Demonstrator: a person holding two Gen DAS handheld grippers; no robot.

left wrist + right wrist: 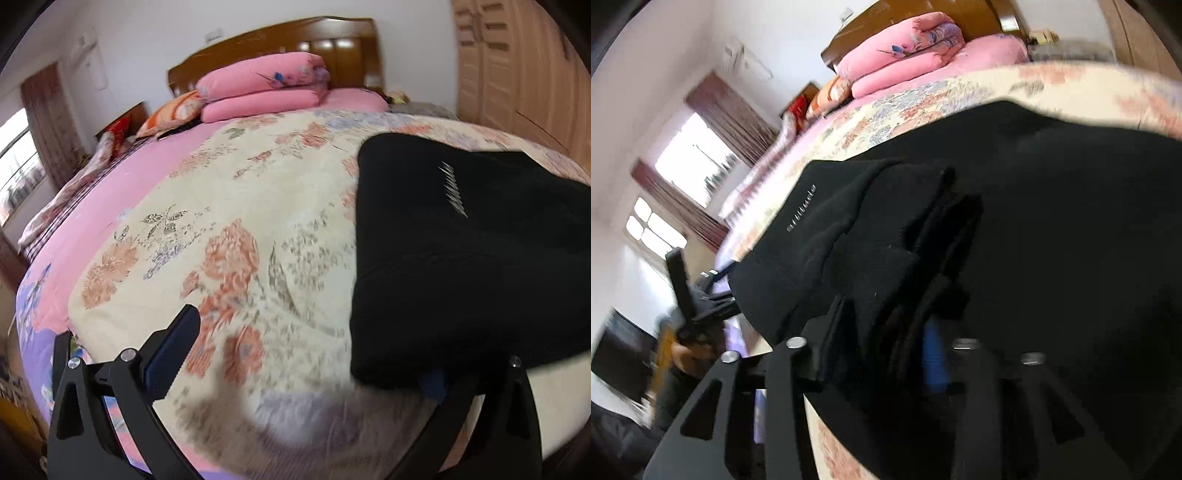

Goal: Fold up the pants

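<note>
Black pants lie in a folded bundle on the floral blanket, right side of the bed, white lettering on top. Left gripper spread wide, empty, its right finger tucked under the near pants edge. Right gripper clamped on a bunched fold at the near edge. Pink quilt far, by the headboard.
</note>
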